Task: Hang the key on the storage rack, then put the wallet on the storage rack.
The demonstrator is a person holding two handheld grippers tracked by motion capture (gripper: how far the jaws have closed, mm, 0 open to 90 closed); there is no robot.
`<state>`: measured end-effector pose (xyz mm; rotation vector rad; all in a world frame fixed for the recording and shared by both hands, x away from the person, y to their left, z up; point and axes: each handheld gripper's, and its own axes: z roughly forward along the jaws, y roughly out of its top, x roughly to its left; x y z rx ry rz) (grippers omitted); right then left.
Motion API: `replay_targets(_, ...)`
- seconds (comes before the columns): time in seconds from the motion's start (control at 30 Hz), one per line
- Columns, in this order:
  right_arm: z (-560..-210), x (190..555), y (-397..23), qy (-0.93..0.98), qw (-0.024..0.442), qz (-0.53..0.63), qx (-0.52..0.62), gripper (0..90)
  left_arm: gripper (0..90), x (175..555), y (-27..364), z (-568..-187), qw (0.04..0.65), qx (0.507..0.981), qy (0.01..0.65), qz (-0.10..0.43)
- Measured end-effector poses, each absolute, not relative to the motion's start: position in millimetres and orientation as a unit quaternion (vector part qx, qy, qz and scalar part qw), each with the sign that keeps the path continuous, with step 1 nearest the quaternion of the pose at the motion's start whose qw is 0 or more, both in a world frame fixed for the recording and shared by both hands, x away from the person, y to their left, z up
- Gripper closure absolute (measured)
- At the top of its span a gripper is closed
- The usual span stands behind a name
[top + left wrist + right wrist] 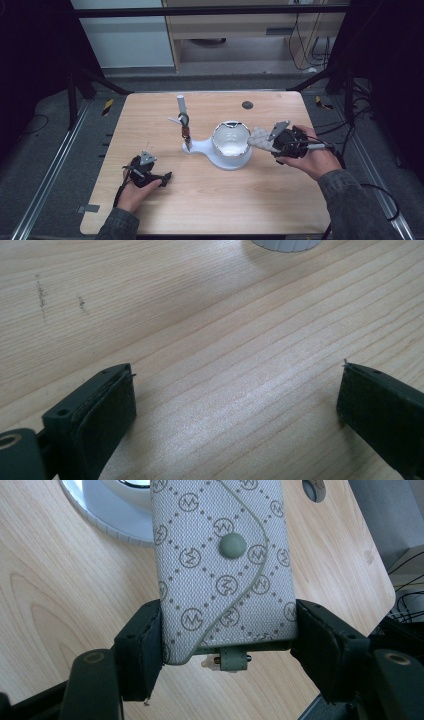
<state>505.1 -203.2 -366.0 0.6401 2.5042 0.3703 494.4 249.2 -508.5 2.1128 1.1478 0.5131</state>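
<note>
Pouch (222,565): one grey fabric pouch with a printed logo pattern and a single round snap on its flap is clamped between the two jaws of the right gripper (227,645), which press on its two long sides near the lower end. In the high view the pouch (261,139) is held above the wooden table (210,200), just beside the right side of the one white bowl-shaped dish (231,142), and the right gripper (274,144) sits in the person's right hand (312,159). A small tab pokes out of the pouch's bottom edge between the jaws.

The dish stands on one white base (200,147) that spreads toward the left. On that base rises one thin upright stand (185,127) with a white cylinder at its top and a dark clip lower down.

The left gripper (162,177) rests low near the front left of the table in the person's left hand (132,192). In its own view the left gripper (235,400) has its two jaws spread wide apart, with only bare wood between them.

One small dark round spot (247,105) lies on the table near the far edge.
</note>
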Motion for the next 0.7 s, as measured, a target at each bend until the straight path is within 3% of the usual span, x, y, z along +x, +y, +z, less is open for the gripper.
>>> replay_targets(0.7,-355,510,-181,0.932,0.252,0.146,0.216,32.0,1.7,494,249,-508,0.335,0.81,0.439,0.197)
